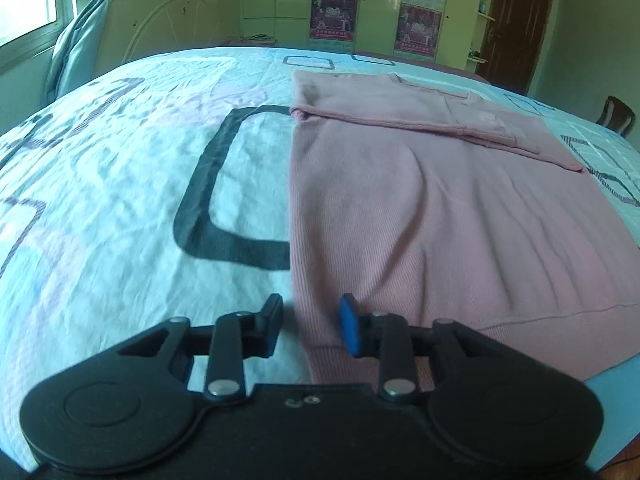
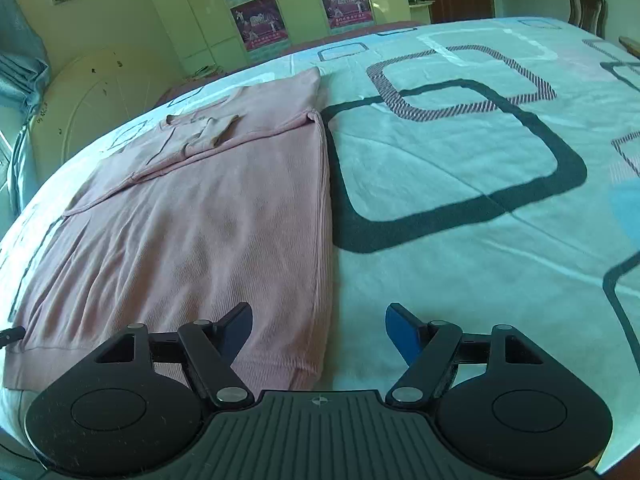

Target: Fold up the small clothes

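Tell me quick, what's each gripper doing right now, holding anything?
Left gripper: open, narrow gap, over the pink garment's edge, not pressing it.
Right gripper: open wide, holding nothing.

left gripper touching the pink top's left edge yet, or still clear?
Cannot tell. In the left wrist view the left gripper straddles the pink top's edge with jaws open, but the view looks along the fingers, so contact or gap with the fabric isn't plain.

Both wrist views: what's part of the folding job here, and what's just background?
Job:
- pink top, part-folded, flat on the bed
- bedspread, the work surface
- left gripper, open, at the top's near left corner
- right gripper, open, at its near right corner

Background:
- wardrobe posters
- door
- chair
- curtain
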Tool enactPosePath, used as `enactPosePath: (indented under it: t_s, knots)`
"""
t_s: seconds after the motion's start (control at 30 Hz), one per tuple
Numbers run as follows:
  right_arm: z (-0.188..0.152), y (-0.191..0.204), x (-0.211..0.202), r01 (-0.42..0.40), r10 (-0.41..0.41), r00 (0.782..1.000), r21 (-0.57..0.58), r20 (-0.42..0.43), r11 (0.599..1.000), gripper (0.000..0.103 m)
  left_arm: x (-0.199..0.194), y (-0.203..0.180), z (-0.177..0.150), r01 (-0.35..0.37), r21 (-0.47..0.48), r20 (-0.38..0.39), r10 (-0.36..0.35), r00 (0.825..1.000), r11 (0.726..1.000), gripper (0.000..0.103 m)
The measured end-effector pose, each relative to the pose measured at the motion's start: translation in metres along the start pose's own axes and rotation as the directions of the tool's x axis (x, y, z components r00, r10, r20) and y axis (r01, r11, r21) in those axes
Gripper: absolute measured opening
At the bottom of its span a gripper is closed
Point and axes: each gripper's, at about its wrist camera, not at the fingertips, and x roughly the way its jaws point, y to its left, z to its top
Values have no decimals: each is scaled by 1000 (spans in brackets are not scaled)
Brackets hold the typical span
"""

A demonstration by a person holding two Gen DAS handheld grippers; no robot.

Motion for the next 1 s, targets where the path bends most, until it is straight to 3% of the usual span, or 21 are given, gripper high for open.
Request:
enactPosePath:
  t_s: [0.07,0.17,0.3,0.47,0.6,1.0]
  knots:
    - [-7,-12,-7,-57,58,998,51,-16,997,73,-10,6,-7,17,-52,5,-17,1000,999,27]
    - [-14,-27,-11,-136,141,990,135,-29,982,72,-17,12,-14,37,-119,-17,-39,999,992,38]
    - [-18,-32,-12,-215,223,974,192,-24,958,72,-18,15,-20,80,-139,-47,-87,995,987,47]
    - [-20,-34,-6,-259,269,963,235,-9,937,71,-13,13,-19,118,-153,-58,-129,990,981,47]
    - [-14,-40,5,-280,289,957,285,9,917,47,-2,18,-12,152,-180,-60,-165,985,972,45]
    - [-7,-44,31,-393,421,907,378,8,839,46,19,22,5,239,-172,-82,-256,963,956,44]
